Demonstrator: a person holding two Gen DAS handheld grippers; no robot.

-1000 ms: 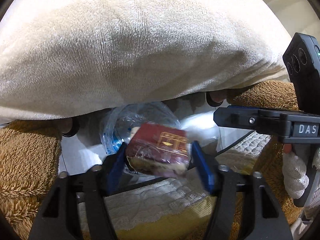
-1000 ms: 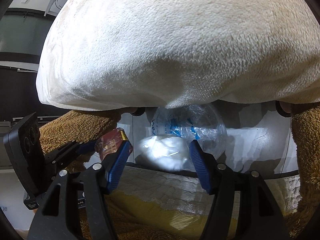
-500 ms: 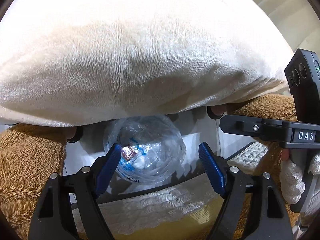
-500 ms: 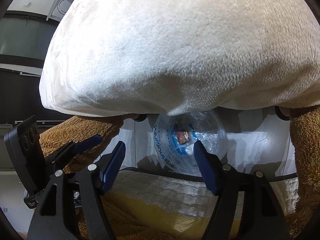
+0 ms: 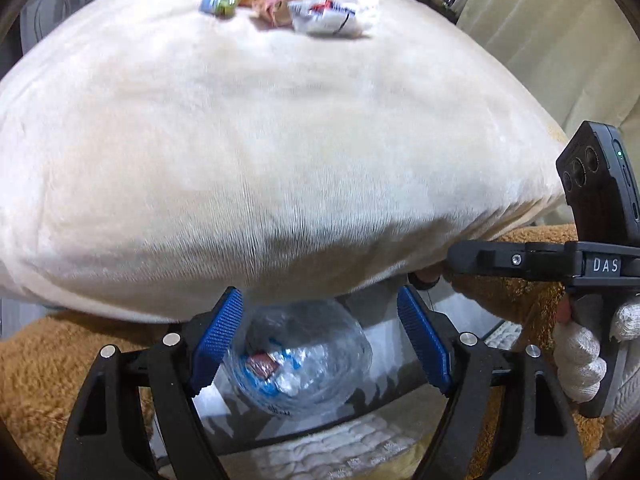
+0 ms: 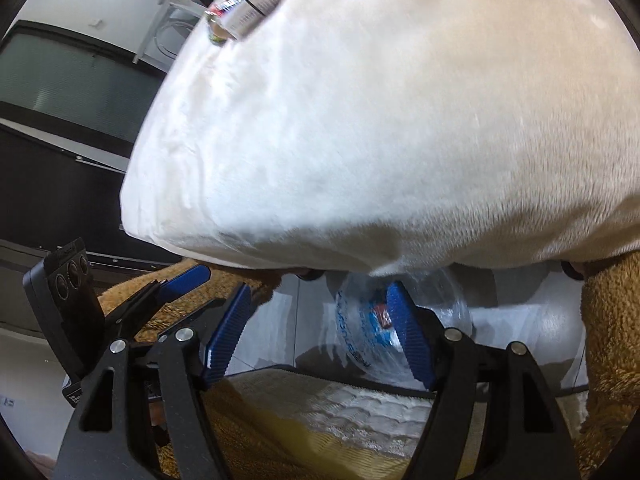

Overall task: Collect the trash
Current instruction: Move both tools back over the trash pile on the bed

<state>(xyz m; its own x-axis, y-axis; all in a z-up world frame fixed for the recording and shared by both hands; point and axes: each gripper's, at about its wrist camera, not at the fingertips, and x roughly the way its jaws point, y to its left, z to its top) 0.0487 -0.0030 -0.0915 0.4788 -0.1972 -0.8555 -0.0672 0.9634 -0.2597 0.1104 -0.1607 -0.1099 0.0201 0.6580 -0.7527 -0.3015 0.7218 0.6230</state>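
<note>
Left wrist view: left gripper [image 5: 320, 334] gapes wide and empty, the clear trash bag [image 5: 300, 360] lying below between its jaws, a red wrapper [image 5: 262, 363] inside. Right gripper [image 6: 318, 328] also spreads empty; the bag sits behind its right finger [image 6: 408, 332].

Crumpled wrappers [image 5: 296, 4] lie atop the cream plush cushion [image 5: 260, 152].

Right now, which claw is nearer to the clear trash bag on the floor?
Hard to separate; if either, the left. The left claw is open and frames the clear trash bag below it. The right claw is also open, with the bag behind its right finger, off-centre.
</note>
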